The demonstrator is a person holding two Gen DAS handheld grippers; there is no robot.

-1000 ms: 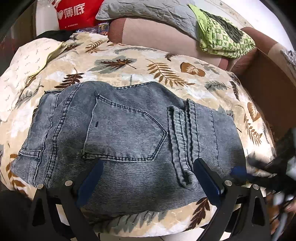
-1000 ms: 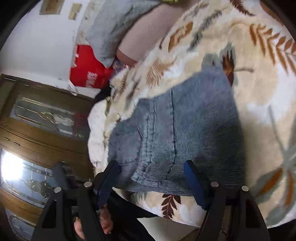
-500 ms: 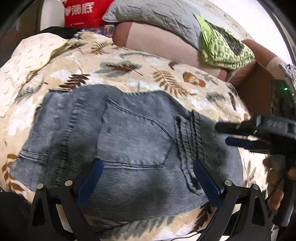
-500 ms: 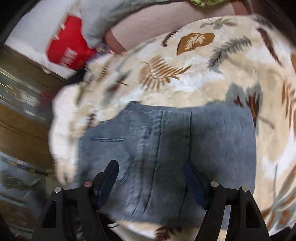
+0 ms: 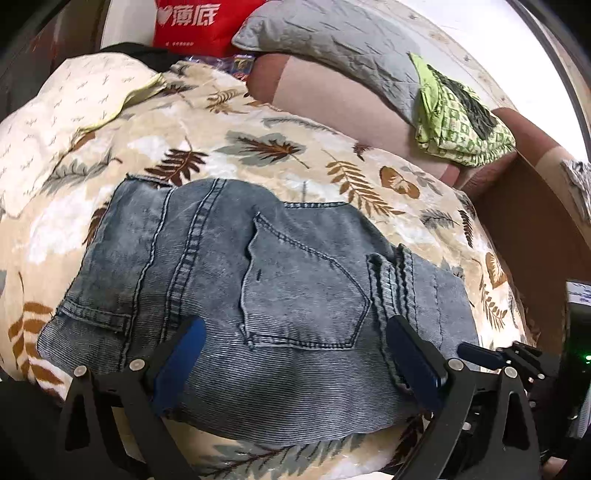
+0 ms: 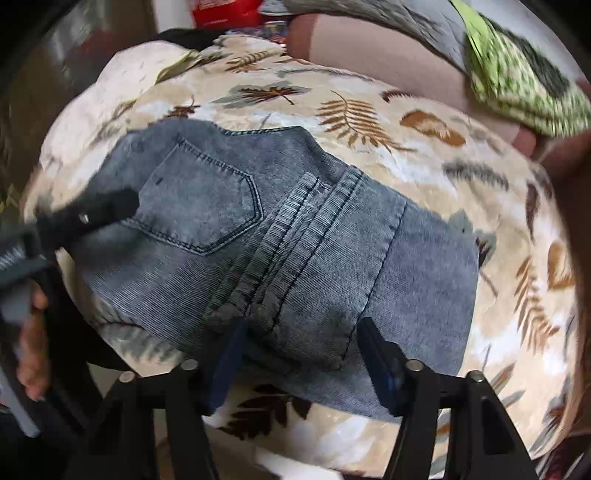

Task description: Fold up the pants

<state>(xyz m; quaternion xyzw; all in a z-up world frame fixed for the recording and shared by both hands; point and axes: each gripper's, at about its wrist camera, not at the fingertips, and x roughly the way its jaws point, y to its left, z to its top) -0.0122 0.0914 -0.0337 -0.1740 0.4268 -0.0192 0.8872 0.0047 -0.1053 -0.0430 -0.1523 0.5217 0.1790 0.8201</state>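
Folded grey-blue jeans [image 5: 288, 295] lie on a leaf-print blanket [image 5: 295, 155], back pocket up, with a stack of leg hems on their right part. My left gripper [image 5: 295, 354] hovers open over the jeans' near half with nothing gripped. One of the right gripper's blue fingers [image 5: 478, 355] shows by the jeans' right near corner. In the right wrist view the jeans [image 6: 295, 240] fill the middle. My right gripper [image 6: 304, 363] is above their near edge, its jaws closing. Denim lies below the gap and the pads are not pressing on it. A blurred left finger [image 6: 99, 210] crosses the left side.
A red bag [image 5: 192, 22], a grey quilted pillow [image 5: 332, 48] and a green patterned cloth [image 5: 461, 122] sit at the back on a brown sofa cushion [image 5: 332, 96]. A white quilt [image 5: 55, 110] lies at the left. A hand [image 6: 33, 332] holds the left gripper.
The right gripper has rolled and swung until it faces the jeans squarely from the near edge, and its jaws have narrowed. The left gripper drifted slightly, so the jeans sit further right in its view.
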